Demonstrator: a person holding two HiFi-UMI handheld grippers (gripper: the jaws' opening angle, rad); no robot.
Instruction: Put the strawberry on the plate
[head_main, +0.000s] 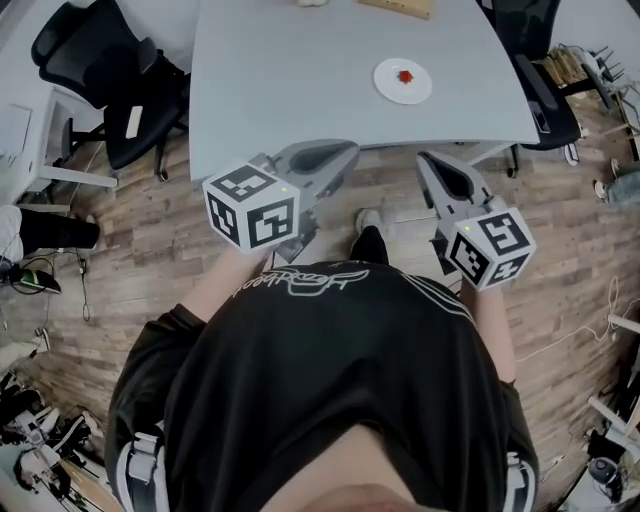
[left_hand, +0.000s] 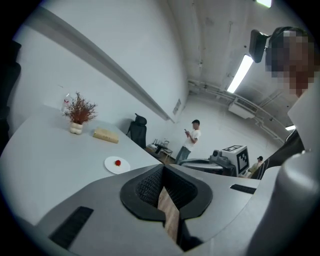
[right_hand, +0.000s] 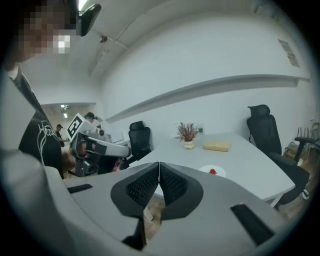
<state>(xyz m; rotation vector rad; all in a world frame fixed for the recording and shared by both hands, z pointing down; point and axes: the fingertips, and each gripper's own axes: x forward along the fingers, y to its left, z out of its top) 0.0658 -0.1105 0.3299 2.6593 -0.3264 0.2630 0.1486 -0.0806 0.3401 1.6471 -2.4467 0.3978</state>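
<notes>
my right gripper (right_hand: 159, 165) is closed on nothing: its ribbed pads (right_hand: 142, 187) meet tip to tip, and only a bit of floor shows through the gap lower down. my left gripper (left_hand: 163, 169) is the same, tips together and empty, with a sliver of wooden floor (head_main: 120, 250) behind them. i hold both low in front of my body, off the near edge of the table (head_main: 300, 90), neither one over the tabletop.

the strawberry (head_main: 405, 76) lies on the white plate (head_main: 388, 92), about at its middle, well apart from both tools and toward the right side of the table from where i stand. farther along the table are a small vase (left_hand: 76, 128) of dried twigs and a pale yellow block (left_hand: 106, 135), both clear of the plate.

as i judge it, the placing is done and the step in hand is simply standing off cleanly. doing that well means leaving the table alone: no bump against its edge, since a round berry could roll off a shallow plate. i'd hold the tools level and shut, away from the chairs on either side. if i wanted to check the result, i'd look from here and not reach in, because the berry already sits inside the rim.
</notes>
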